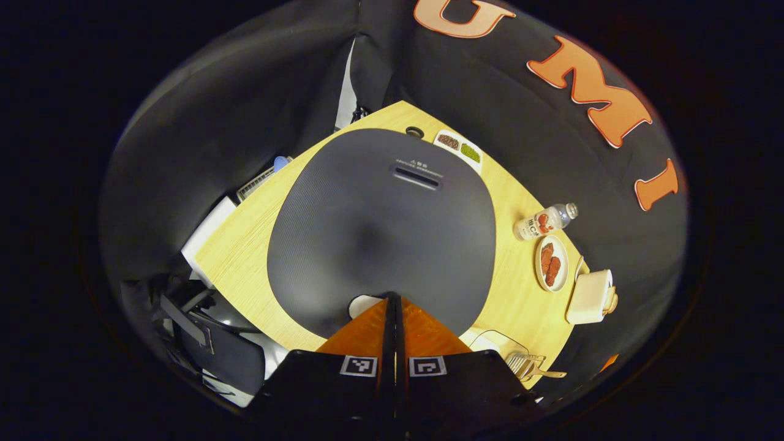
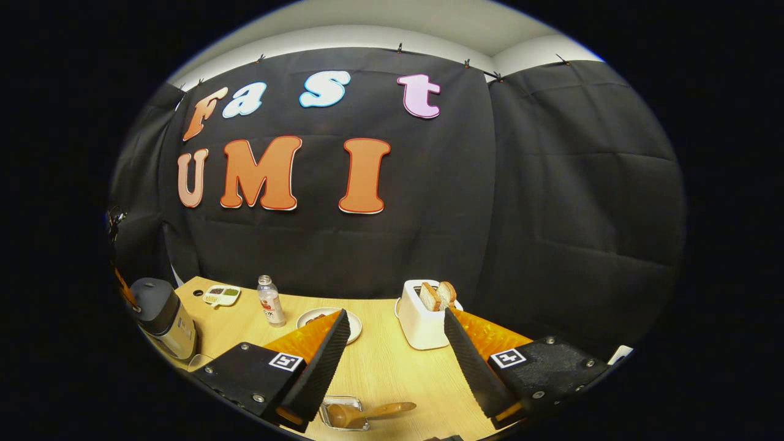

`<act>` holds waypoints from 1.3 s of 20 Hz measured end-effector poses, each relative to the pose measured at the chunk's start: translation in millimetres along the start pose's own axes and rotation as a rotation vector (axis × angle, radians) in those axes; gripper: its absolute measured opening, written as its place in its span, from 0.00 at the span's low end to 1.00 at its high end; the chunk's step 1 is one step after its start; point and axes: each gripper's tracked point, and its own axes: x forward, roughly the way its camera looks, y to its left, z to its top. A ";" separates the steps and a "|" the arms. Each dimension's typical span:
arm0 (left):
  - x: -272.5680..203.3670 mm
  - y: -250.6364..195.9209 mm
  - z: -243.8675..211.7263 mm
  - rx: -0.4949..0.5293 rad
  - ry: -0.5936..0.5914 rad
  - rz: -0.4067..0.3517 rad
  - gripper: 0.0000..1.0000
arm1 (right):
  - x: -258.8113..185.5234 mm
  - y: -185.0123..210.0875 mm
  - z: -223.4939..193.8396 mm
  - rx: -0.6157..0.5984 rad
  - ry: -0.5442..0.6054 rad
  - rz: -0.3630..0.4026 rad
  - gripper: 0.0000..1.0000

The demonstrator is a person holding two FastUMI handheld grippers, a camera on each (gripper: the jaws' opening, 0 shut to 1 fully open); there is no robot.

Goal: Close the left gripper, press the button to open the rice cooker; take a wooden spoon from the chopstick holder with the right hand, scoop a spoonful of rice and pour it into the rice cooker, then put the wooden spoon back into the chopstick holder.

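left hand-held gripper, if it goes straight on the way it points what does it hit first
Most likely the rice cooker's closed lid. The left hand-held gripper, fingers together, points down at the lid's near edge, beside a pale patch, perhaps the button. Depth is hard to judge.

The rice cooker (image 1: 380, 226) stands on the table (image 1: 245, 245) with its dark, finely ribbed lid down; seen from above in the left gripper view, the lid has a narrow slot near its far edge. In the right gripper view the rice cooker (image 2: 160, 315) sits at the table's far left, upright. The wooden spoon (image 2: 366, 413) lies with its bowl in a clear glass dish (image 2: 343, 411) near the table's front edge, handle pointing right.
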 end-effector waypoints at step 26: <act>-154.6 -98.7 78.6 0.382 -0.898 0.029 0.06 | 7.1 -14.9 -141.3 0.062 0.370 0.023 0.96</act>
